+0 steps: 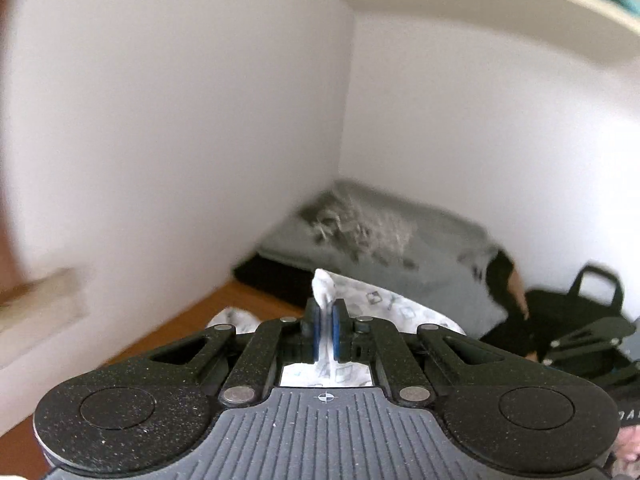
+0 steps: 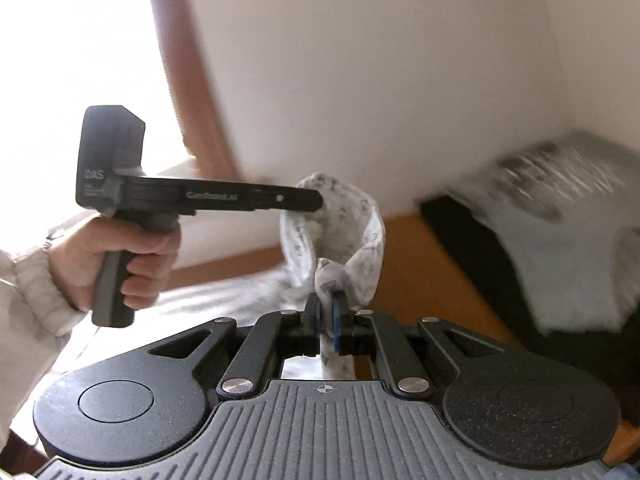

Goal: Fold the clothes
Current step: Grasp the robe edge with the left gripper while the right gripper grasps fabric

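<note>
The left gripper [image 1: 325,322] is clenched on a fold of the white patterned garment [image 1: 384,304]: a peak of cloth sticks up from between its blue pads [image 1: 317,330], and the rest drapes away past the fingertips toward the right. The right gripper [image 2: 325,316] likewise pinches a bunched corner of the same garment [image 2: 340,232], which rises just ahead of its fingers in a loop. In the right wrist view the person's left hand [image 2: 132,264] wraps the pistol handle, holding that tool level with its fingers reaching into the top of the cloth loop. Beyond both pairs of fingers lie a grey cushion [image 1: 400,240] and the orange-brown surface [image 1: 256,300].
</note>
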A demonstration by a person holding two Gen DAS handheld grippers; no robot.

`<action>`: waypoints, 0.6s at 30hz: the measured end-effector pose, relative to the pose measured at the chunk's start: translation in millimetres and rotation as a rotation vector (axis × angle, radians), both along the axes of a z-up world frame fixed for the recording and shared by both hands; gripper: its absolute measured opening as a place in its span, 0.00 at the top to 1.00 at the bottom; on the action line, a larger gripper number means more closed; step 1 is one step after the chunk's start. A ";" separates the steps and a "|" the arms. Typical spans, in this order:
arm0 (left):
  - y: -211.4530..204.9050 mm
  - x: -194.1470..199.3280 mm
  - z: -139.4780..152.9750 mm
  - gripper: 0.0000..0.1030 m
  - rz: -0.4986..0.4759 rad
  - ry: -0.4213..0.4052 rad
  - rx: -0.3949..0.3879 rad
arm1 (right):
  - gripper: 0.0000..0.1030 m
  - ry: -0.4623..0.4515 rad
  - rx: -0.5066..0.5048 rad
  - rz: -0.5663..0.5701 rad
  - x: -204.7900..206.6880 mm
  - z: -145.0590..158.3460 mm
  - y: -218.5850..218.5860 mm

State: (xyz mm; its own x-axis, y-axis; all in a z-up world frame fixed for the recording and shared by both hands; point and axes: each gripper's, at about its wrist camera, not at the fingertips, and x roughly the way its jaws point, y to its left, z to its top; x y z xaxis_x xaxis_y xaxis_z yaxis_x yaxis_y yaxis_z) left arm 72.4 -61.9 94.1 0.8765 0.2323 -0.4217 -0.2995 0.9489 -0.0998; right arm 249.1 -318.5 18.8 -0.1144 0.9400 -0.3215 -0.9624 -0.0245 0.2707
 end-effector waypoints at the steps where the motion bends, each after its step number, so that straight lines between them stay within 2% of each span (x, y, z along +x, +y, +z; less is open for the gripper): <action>1: -1.4 -15.7 7.9 0.94 0.017 -0.020 0.001 | 0.94 -0.008 0.012 0.030 -13.1 7.0 0.8; 6: -10.1 -104.5 39.5 0.94 0.125 -0.106 0.008 | 0.94 -0.038 0.062 0.192 -85.8 34.2 9.1; 10: -5.4 -175.3 44.4 0.94 0.229 -0.156 -0.019 | 0.94 -0.052 0.073 0.327 -150.2 39.7 21.8; 13: 1.2 -216.0 34.5 0.94 0.296 -0.160 -0.041 | 0.94 -0.060 0.039 0.396 -190.8 29.5 32.5; 16: 10.6 -242.8 10.1 0.92 0.378 -0.142 -0.080 | 0.93 -0.071 -0.010 0.448 -225.9 14.3 43.0; 17: 14.1 -252.7 -1.8 0.87 0.409 -0.134 -0.111 | 0.93 -0.075 -0.026 0.465 -237.6 9.2 46.5; 18: 17.5 -262.3 -13.6 0.77 0.440 -0.127 -0.142 | 0.87 -0.067 -0.055 0.483 -245.1 2.0 49.4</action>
State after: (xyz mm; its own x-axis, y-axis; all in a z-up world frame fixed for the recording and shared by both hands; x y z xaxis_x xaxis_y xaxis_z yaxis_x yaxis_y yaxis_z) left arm -189.9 -44.4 80.5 0.7543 0.5411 -0.3720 -0.6470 0.7089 -0.2808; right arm 4.0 -269.2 20.8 -0.5104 0.7663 -0.3903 -0.8599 -0.4598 0.2217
